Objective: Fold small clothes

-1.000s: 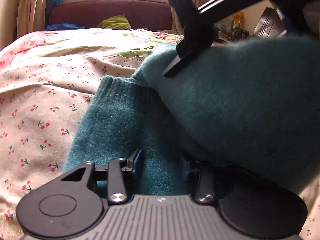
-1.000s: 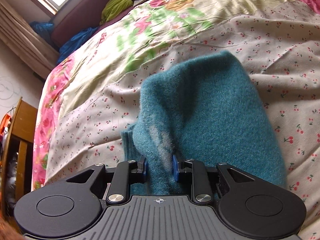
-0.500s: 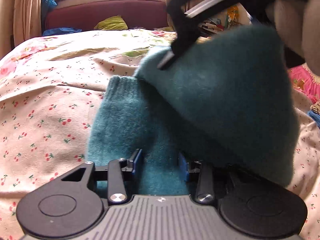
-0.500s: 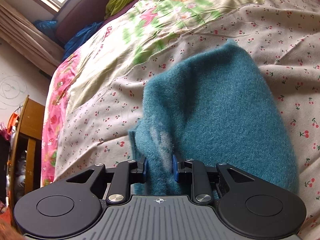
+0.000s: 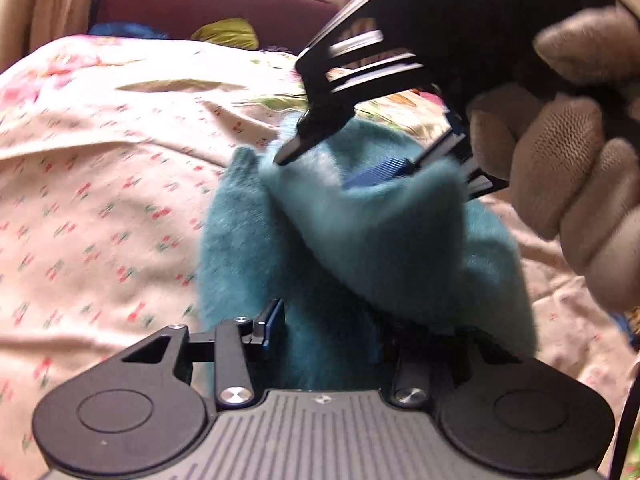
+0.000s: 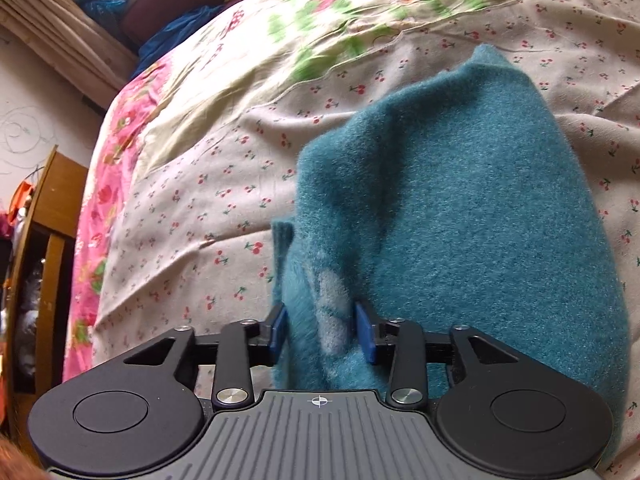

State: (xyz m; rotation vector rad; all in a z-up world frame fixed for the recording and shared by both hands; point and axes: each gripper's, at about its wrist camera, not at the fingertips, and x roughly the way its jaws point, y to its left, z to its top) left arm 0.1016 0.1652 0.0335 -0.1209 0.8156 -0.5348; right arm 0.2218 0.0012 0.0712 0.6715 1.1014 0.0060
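Teal knit garment (image 6: 460, 208) lying on the bed (image 6: 224, 184), over a cherry-print cover, folded part raised into a hump above the flat layer beneath. Ribbed edge of the flat layer showing at the far left in the left wrist view (image 5: 240, 216).

Right tongs (image 6: 322, 330) just been opening: blue pads (image 6: 278, 330) now parted, a fuzzy fold of the garment between them, left pad touching the cloth, right pad just beside it, no longer pinching. Same right tongs seen from the left wrist camera, far and high (image 5: 320, 148), tip against the top of the raised fold, a gloved hand (image 5: 568, 184) wrapped round the handle at the right.

Left tongs (image 5: 328, 332) also just been opening a little, part-way apart, near edge of the garment filling the gap; right finger buried under the drooping fold, so grip or mere contact cannot be told.

Dark red headboard (image 5: 208, 8) at the far end, yellow-green cloth (image 5: 228, 32) against it. Wooden cabinet (image 6: 44, 240) at the left of the bed.
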